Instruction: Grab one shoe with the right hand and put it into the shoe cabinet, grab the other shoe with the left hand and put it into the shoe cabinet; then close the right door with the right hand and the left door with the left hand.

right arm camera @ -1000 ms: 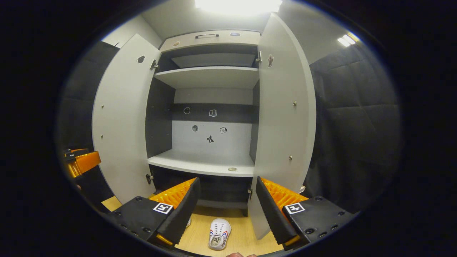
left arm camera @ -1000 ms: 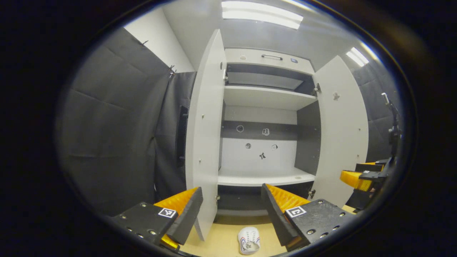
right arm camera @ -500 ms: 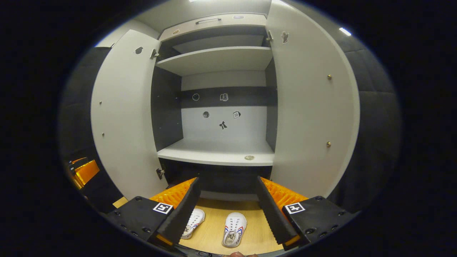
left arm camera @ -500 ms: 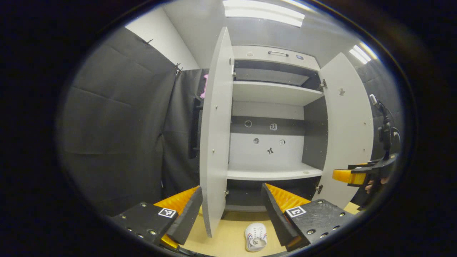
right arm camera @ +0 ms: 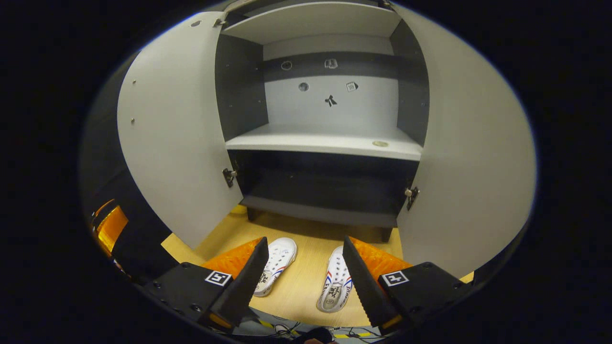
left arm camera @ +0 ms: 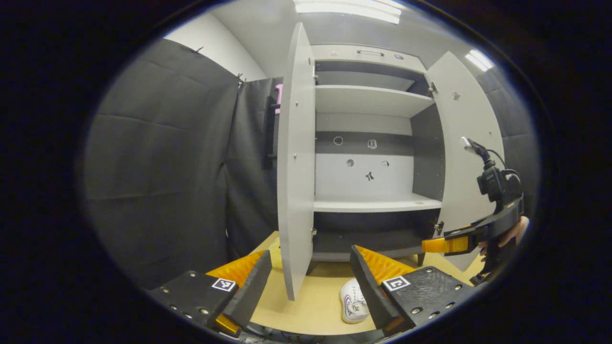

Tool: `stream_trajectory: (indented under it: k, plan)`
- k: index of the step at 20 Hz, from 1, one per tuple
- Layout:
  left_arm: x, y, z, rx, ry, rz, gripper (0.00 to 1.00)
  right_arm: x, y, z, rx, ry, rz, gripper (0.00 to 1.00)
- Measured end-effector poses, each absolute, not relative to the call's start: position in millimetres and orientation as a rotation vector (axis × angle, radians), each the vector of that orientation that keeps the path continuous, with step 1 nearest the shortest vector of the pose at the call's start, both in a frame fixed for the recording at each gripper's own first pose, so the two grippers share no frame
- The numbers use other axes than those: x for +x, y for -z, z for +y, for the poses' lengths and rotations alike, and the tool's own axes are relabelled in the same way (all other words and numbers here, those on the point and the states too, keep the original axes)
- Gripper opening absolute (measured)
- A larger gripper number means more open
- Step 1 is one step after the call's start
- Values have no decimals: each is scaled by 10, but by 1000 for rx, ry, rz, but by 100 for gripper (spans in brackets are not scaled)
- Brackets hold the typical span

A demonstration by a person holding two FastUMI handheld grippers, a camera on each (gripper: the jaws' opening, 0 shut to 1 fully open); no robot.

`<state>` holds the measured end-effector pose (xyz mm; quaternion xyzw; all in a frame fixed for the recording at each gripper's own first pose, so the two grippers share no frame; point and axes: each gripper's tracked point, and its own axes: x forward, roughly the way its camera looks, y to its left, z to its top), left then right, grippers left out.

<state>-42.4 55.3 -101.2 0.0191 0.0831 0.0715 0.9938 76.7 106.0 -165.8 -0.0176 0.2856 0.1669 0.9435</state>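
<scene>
Two white shoes lie side by side on the wooden floor (right arm camera: 301, 286) just before the shoe cabinet (right arm camera: 330, 143) — left shoe (right arm camera: 276, 263), right shoe (right arm camera: 334, 286). Both cabinet doors stand open. The right claw (right arm camera: 302, 277) gapes wide above the shoes; the left claw (left arm camera: 311, 286) — wide, empty — hangs before the cabinet.

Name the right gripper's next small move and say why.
Probably lower the right gripper onto the right-hand shoe. Its fingers are open and empty, both shoes lie on the floor before the open cabinet, and this shoe lies nearest its right finger.
</scene>
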Motion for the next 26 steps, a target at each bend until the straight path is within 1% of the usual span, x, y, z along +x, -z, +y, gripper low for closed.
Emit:
stream_trajectory:
  k: [4, 5, 10, 11, 12, 13, 14, 15, 20, 21, 23, 24, 25, 26]
  plan:
    - [-494, 1246, 538, 50, -123, 205, 94, 863, 2288, 1115, 19, -360, 718, 96]
    - [-504, 1327, 544, 43, -124, 220, 94, 904, 2398, 1090, 17, -356, 728, 96]
    - [-542, 1654, 601, 0, -145, 294, 94, 1015, 3042, 962, -72, -329, 823, 99]
    - [-553, 1701, 621, -5, -148, 301, 95, 1024, 3150, 928, -84, -320, 843, 99]
    - [-579, 1730, 629, -9, -151, 307, 95, 1027, 3261, 905, -89, -309, 861, 94]
    - [-611, 1762, 637, -10, -155, 311, 89, 1011, 3347, 912, -83, -306, 878, 98]
    - [-628, 1789, 660, -8, -160, 315, 89, 1008, 3419, 911, -81, -303, 892, 98]
    - [-643, 1816, 677, -8, -166, 319, 89, 1004, 3489, 907, -88, -300, 905, 94]
    - [-712, 1896, 711, -10, -171, 335, 89, 990, 3865, 865, -165, -270, 974, 93]
    - [-721, 1890, 715, -3, -171, 332, 100, 1017, 3898, 861, -181, -261, 971, 94]
    - [-729, 1870, 722, 11, -170, 330, 100, 1003, 3990, 897, -215, -265, 985, 93]
    - [-731, 1860, 720, 16, -168, 327, 100, 973, 4019, 874, -254, -246, 987, 93]
    - [-739, 1849, 721, 22, -165, 323, 100, 1007, 4032, 891, -289, -243, 982, 95]
    - [-731, 1822, 719, 31, -165, 319, 100, 1010, 4078, 842, -343, -221, 980, 94]
